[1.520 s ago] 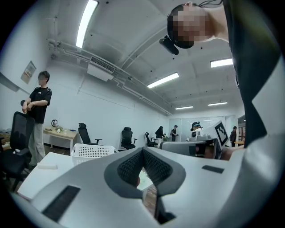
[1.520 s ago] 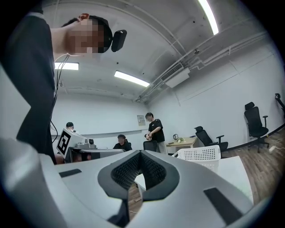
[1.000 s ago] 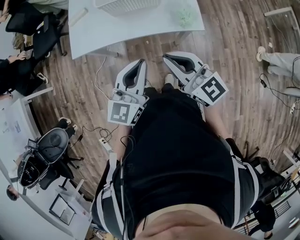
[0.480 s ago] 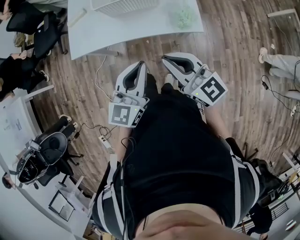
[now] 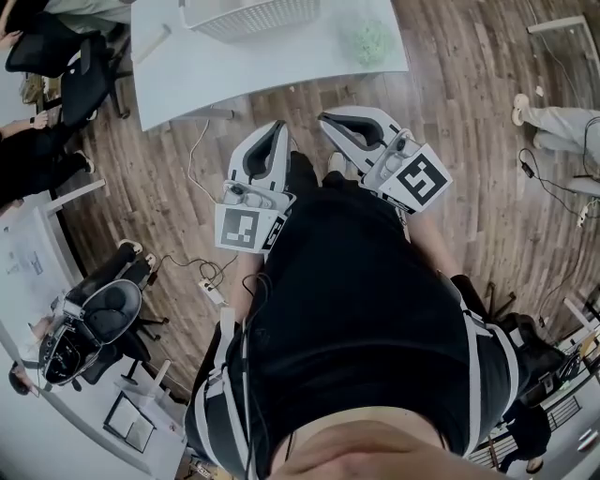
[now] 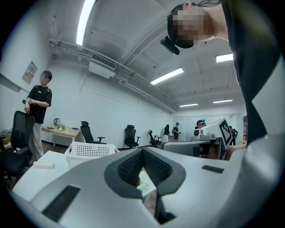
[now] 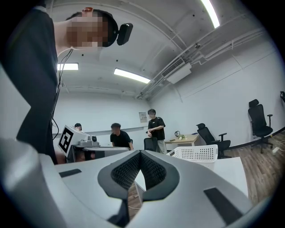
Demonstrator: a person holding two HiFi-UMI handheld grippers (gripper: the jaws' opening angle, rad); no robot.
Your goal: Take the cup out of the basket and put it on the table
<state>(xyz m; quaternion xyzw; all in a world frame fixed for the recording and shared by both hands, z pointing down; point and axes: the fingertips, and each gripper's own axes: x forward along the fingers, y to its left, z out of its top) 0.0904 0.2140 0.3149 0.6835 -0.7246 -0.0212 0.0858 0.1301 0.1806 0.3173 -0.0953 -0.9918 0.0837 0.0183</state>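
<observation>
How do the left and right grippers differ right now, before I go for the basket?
The left gripper points nearly straight at the table; the right gripper angles inward toward the left one. The basket sits left of the left gripper's jaws in its view, but right of the right gripper's jaws in its own. Both are shut, empty, and short of the table.

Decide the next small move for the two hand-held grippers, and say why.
Probably carry both forward to the table: the left hand-held gripper and right hand-held gripper are shut, empty and short of the white basket.
</observation>
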